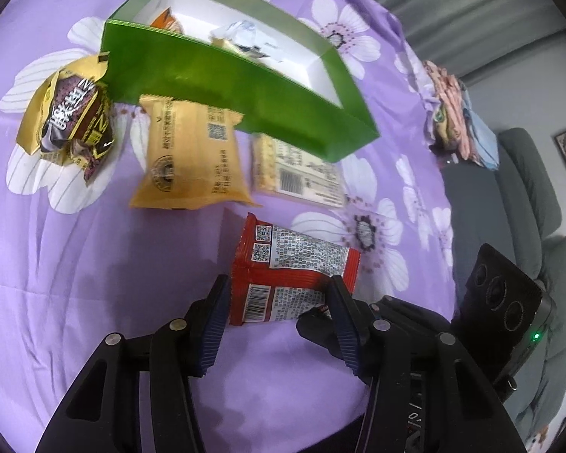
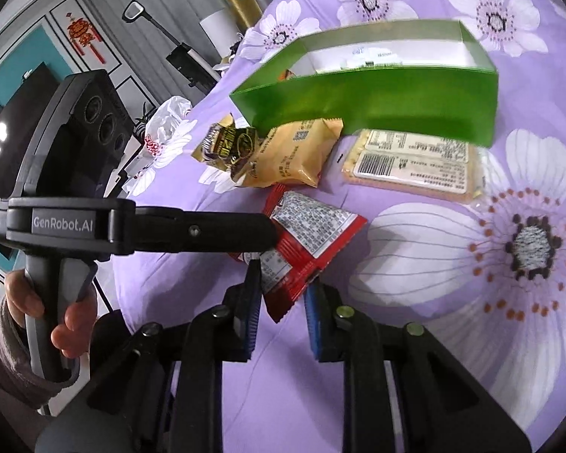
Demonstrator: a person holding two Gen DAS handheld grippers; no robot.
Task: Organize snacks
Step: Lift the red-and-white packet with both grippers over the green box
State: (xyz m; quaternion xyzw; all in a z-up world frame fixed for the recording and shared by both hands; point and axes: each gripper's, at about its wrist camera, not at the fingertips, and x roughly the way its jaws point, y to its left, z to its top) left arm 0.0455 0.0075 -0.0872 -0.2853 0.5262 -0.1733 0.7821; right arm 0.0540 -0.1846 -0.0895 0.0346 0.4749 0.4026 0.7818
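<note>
A red snack packet (image 1: 286, 268) lies on the purple flowered cloth, and it shows in the right wrist view (image 2: 305, 238) too. My left gripper (image 1: 279, 294) is open with its fingers on either side of the packet's near end. My right gripper (image 2: 283, 283) is open around the packet's other corner. A green box (image 1: 222, 75) with white inside holds a few snacks; it also shows in the right wrist view (image 2: 377, 102). An orange packet (image 1: 192, 154), a gold-and-brown packet (image 1: 71, 113) and a pale cracker pack (image 1: 302, 173) lie beside the box.
The cloth-covered table ends at the right, where a grey sofa (image 1: 528, 196) stands. A pile of folded cloth (image 1: 456, 113) sits at the table's far right edge. A white plastic bag (image 2: 166, 120) lies at the left edge in the right wrist view.
</note>
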